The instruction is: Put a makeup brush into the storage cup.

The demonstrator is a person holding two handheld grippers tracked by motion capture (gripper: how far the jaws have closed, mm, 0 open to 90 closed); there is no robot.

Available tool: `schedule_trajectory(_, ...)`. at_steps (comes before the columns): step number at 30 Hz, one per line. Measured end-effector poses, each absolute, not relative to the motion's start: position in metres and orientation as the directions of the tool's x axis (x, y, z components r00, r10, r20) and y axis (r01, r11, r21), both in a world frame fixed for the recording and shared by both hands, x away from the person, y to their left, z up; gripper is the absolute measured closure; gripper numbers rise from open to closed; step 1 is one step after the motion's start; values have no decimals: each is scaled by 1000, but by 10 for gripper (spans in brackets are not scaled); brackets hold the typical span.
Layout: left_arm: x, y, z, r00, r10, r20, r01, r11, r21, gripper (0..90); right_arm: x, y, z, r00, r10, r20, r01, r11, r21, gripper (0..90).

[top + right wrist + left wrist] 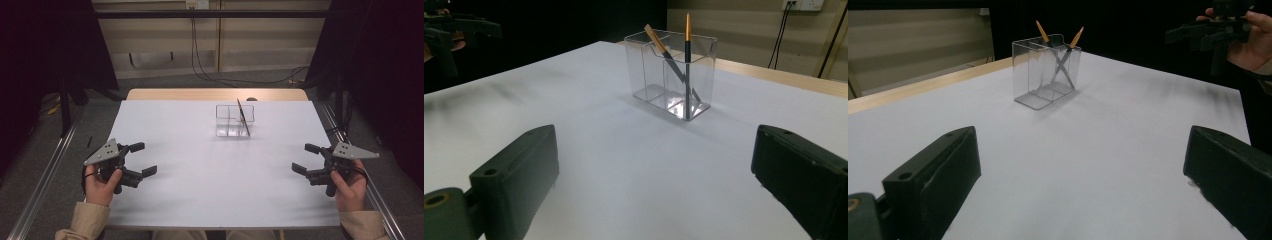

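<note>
Clear acrylic organizer (pixel 235 120) sits at table (pixel 165 190) far centre, two pencils (pixel 687 65) already standing crossed in its right-end compartment. My left gripper (pixel 138 159) and right gripper (pixel 306 158) rest near edge, jaws wide, empty. Placing looks done; nothing left loose.

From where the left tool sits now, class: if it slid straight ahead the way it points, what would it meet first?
Probably the clear holder with two pencils, roughly ahead of the open left tool; bare white table lies between, though depth is uncertain.
</note>
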State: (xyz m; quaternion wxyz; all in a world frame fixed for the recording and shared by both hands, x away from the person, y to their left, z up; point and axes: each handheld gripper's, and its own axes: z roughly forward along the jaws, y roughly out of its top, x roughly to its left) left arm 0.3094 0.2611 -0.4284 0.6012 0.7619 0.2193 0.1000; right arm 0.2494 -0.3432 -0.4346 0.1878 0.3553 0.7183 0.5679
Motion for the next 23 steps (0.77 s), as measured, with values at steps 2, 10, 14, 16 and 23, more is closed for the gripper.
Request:
schedule_trajectory(2,309,261,-428,884,455,-110,213,-183,960,16,248,-344,-435,-677,724,132,297,105,949,48)
schedule_trajectory(10,310,261,-428,884,455,-111,213,-180,960,16,245,-346,-436,-680,722,127,300,116,947,48)
schedule_trajectory(14,310,260,-428,886,451,-108,210,-182,961,16,244,-346,-436,-678,725,118,298,125,946,48)
schedule_trajectory(16,310,261,-428,885,451,-111,213,-181,960,16,244,-347,-436,-679,725,115,294,125,947,48)
schedule_trajectory(23,310,260,-428,888,446,-111,212,-183,960,15,243,-344,-437,-683,722,111,298,137,945,48)
